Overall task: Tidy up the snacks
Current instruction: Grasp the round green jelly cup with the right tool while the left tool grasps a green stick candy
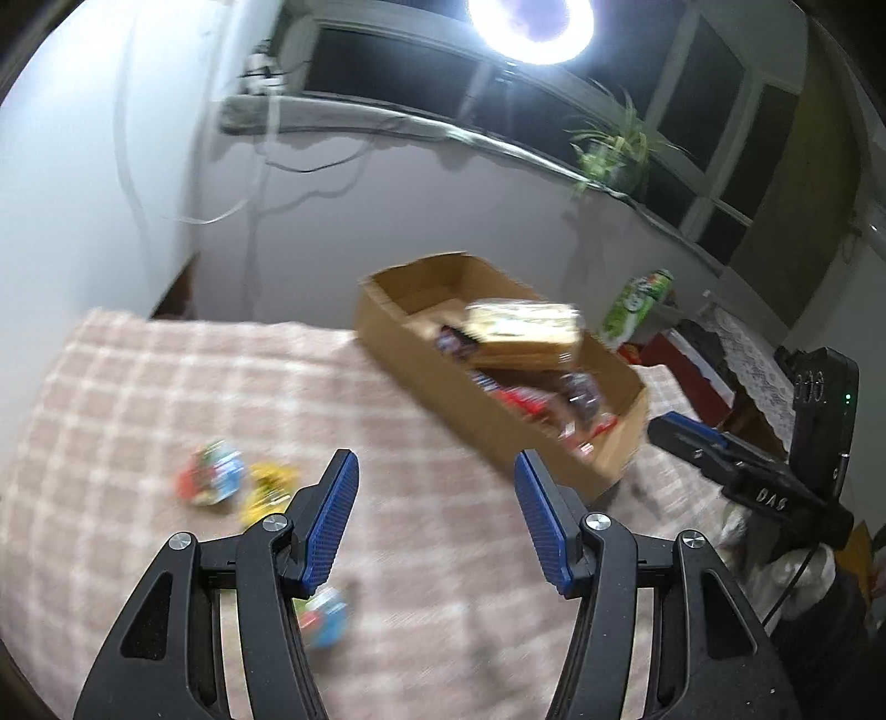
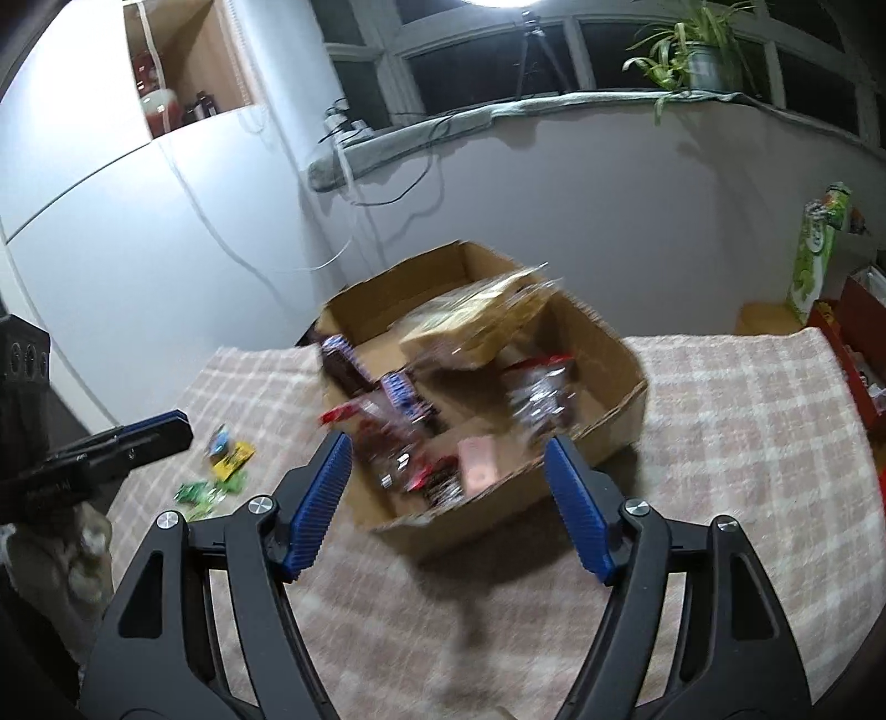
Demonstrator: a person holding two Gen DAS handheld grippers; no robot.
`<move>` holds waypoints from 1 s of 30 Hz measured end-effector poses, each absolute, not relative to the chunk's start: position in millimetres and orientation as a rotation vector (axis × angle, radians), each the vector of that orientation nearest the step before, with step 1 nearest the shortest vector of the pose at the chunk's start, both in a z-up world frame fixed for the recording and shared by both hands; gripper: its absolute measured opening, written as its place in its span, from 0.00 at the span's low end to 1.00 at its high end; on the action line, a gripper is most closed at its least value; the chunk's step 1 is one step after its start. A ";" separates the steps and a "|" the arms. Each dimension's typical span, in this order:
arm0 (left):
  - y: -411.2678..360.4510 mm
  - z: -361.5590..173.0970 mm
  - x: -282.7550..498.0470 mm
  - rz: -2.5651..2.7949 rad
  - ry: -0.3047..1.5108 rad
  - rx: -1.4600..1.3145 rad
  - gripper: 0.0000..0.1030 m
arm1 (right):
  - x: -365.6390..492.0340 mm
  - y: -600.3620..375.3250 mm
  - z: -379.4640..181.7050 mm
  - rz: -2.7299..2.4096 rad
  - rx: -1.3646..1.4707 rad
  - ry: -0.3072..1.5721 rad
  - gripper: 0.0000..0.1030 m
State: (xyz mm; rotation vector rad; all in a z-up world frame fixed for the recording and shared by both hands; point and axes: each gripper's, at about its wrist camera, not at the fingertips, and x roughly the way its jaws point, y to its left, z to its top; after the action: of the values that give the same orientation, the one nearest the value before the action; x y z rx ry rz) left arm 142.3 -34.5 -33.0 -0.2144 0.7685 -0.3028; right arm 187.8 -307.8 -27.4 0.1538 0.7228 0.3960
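The cardboard box (image 2: 598,354), centre frame on the checked bench (image 2: 747,443), is heaped with snacks; the big cracker pack (image 2: 476,327) on top could slide out. Loose candies (image 1: 213,471) lie lower left. Left gripper (image 1: 434,518) and right gripper (image 2: 446,507) fingers gape wide, empty; a hasty grab risks scattering them

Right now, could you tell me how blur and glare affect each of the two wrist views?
Left wrist view: a ring light blows out the top edge, and the loose snacks smear with motion. Right wrist view: the cardboard box contents are streaked unreadable, while the right gripper stays sharp; the windows behind are dark.
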 end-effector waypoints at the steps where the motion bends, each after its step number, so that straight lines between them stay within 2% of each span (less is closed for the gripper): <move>1: -22.0 -34.4 135.5 -0.278 0.770 -0.217 0.56 | 184.5 -305.1 -27.7 0.407 0.152 0.725 0.72; 12: 58.0 -66.6 100.7 -0.107 0.822 -0.301 0.56 | 162.0 -242.0 -43.6 0.523 0.007 0.841 0.73; 23: 58.9 -90.0 108.3 -0.136 0.870 -0.304 0.56 | 134.4 -151.6 -59.0 0.693 -0.180 0.839 0.73; 27: 54.6 -94.4 115.1 -0.136 0.883 -0.281 0.56 | 134.8 -131.1 -65.6 0.735 -0.191 0.858 0.65; 30: 52.3 -97.0 120.2 -0.137 0.890 -0.261 0.56 | 136.7 -119.5 -70.6 0.758 -0.197 0.872 0.64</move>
State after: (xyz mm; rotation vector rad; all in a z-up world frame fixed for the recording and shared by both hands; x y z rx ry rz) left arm 120.2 52.3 -97.0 -0.2607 0.8897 -0.1374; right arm 136.7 -119.5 -70.6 -0.1974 0.8718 0.7585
